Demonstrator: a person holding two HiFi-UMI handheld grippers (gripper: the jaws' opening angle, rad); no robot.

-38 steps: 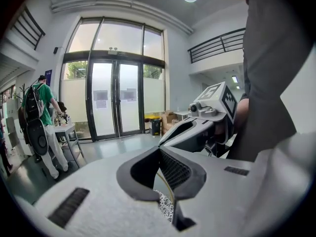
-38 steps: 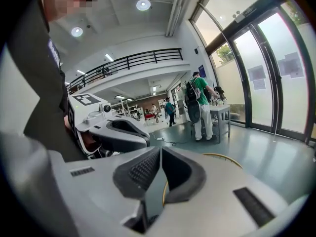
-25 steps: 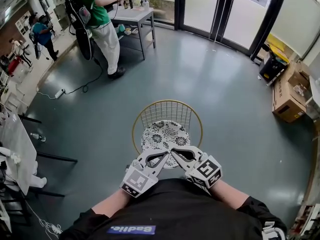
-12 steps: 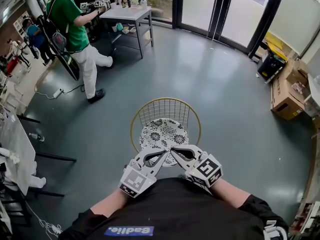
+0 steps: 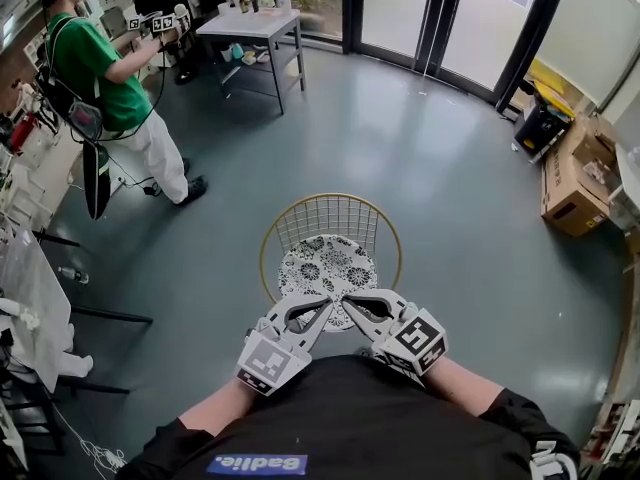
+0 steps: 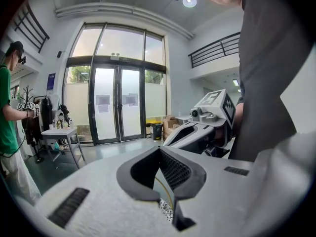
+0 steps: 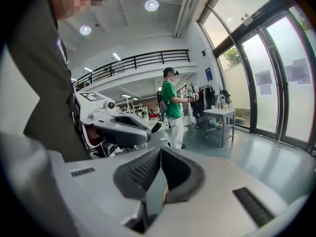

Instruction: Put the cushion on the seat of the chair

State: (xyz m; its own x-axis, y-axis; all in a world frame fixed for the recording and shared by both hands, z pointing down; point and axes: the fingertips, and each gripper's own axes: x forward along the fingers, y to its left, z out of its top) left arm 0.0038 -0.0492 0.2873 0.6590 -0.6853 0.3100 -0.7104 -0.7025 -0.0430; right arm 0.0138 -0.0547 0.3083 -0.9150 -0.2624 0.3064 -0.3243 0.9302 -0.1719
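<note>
Round cushion [image 5: 328,268] lies flat on chair [image 5: 335,213]; left hand-held gripper [image 5: 322,311] and right hand-held gripper [image 5: 356,306] closed.

Bright daylight thru glass doors [image 6: 111,107], plus ceiling lamps [image 7: 151,5]; soft sheen on floor [image 5: 420,148]. Gripper views: heavy fisheye w/ dark corners, foreground soft.
</note>
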